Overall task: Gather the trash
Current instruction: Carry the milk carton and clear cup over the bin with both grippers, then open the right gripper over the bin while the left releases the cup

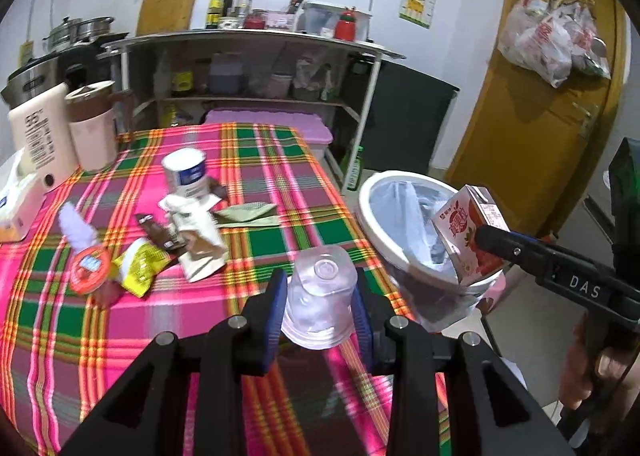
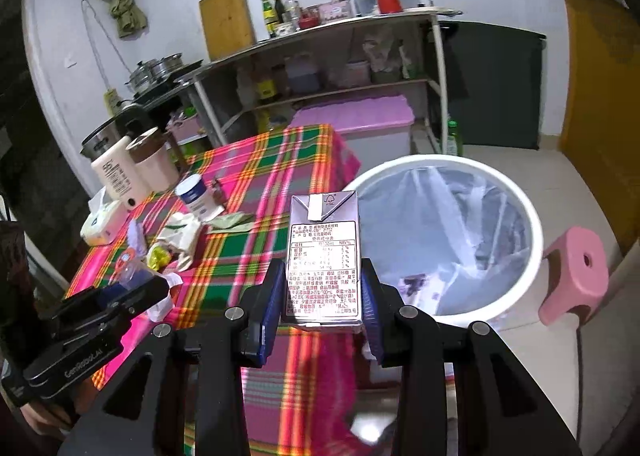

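Observation:
My left gripper (image 1: 320, 296) is shut on a clear plastic cup (image 1: 320, 292), held upside down above the plaid table. My right gripper (image 2: 323, 288) is shut on a small drink carton (image 2: 323, 256), held upright near the table's right edge, just left of the white trash bin (image 2: 532, 216) with its clear liner. In the left wrist view the carton (image 1: 466, 228) hangs over the bin's rim (image 1: 372, 192). Trash lies on the table: a white can (image 1: 187, 172), a crumpled white bag (image 1: 196, 232), a yellow wrapper (image 1: 138, 264), a red lid (image 1: 90, 270), a brown wrapper (image 1: 154, 230).
A tissue box (image 1: 16, 204), a white appliance (image 1: 38, 136) and a pink cup (image 1: 92, 128) stand at the table's far left. A metal shelf (image 1: 248, 68) is behind. A pink stool (image 2: 576, 276) stands right of the bin. A door (image 1: 552, 96) is at the right.

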